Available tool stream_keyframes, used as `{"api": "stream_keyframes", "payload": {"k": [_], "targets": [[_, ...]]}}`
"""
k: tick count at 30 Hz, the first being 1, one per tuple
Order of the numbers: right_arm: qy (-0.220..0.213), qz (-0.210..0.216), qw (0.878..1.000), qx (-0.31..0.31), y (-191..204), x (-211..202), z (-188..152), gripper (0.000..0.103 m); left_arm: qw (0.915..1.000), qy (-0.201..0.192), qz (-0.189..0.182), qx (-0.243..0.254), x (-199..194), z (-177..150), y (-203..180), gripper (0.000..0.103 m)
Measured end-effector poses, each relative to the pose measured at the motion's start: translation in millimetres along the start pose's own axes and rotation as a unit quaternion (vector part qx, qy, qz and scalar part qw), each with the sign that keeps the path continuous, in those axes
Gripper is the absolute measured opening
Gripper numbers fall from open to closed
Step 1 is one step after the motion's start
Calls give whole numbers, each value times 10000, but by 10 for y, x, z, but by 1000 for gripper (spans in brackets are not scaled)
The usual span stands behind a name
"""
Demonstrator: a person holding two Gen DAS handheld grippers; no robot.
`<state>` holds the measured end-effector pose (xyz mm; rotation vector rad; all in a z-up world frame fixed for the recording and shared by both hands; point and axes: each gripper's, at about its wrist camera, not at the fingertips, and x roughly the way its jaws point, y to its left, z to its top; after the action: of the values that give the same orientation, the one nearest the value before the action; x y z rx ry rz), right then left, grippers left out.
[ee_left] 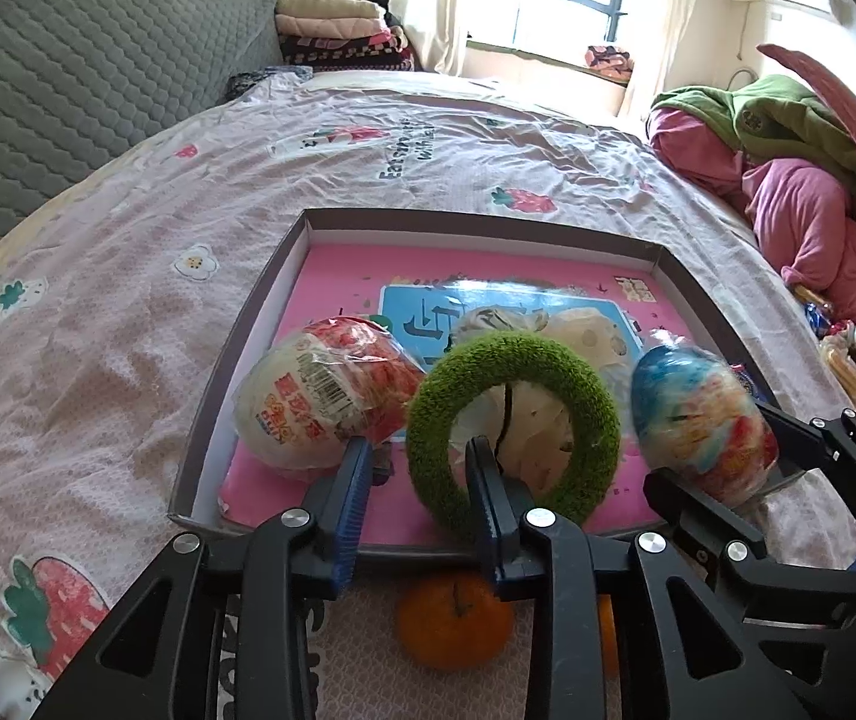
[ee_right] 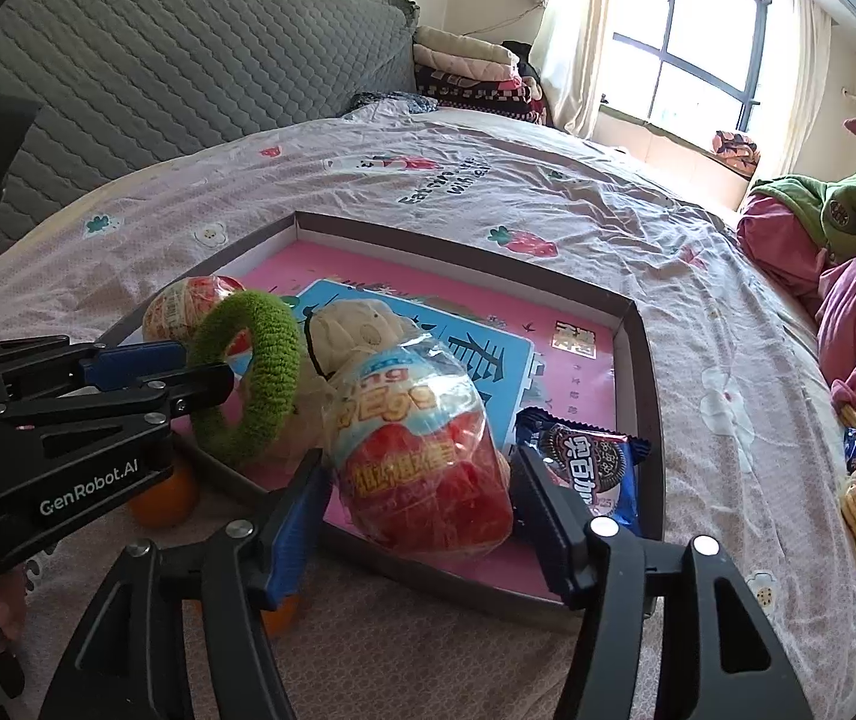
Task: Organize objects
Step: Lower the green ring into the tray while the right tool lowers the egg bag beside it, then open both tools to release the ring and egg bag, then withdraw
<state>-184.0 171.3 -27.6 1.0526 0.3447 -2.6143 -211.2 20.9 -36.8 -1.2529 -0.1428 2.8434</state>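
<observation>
Right wrist view puts the wrapped toy egg [ee_right: 422, 450] squarely between the jaws of the right gripper [ee_right: 419, 501], its long axis running away from the camera and tipped a little leftward. Both fingers stand clear of the wrapper on either side, so the jaws are wide and hold nothing. The egg rests on the near rim of the shallow box lid [ee_right: 638, 324], which lies on the bedsheet [ee_right: 698, 330]. It is blue on top, red below, under crinkled clear film (slippery, I would judge). A blue biscuit packet [ee_right: 587, 456] lies just beside it, to the right.

The left gripper [ee_left: 419, 450] is narrowly parted, one finger threaded through the green fuzzy ring [ee_left: 512, 426] and the other outside it, with no visible squeeze. A second wrapped egg [ee_left: 326, 396], red and white, sits to its left inside the lid. Two oranges remain outside; one orange [ee_left: 455, 618] lies just below the rim, nearer the left hand.
</observation>
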Motion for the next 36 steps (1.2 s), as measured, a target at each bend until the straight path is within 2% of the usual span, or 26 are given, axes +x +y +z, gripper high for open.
{"api": "stream_keyframes", "payload": {"k": [12,14,16,23,36], "targets": [[-58,44,9999,93,-35,-83,33,63,9999,24,-97,-14,-106,0,22,38],[-91,53,9998,143,-60,-122,45,63,9999,26,-126,-46,-133,5,41,45],[-124,79,9997,186,-84,-158,52,63,9998,43,-178,-71,-157,9,47,47],[-176,88,9994,267,-130,-222,66,63,9997,99,-222,-103,-196,24,57,49],[-208,16,9984,531,-285,-279,73,63,9996,-23,-220,-157,-396,1,120,49]]}}
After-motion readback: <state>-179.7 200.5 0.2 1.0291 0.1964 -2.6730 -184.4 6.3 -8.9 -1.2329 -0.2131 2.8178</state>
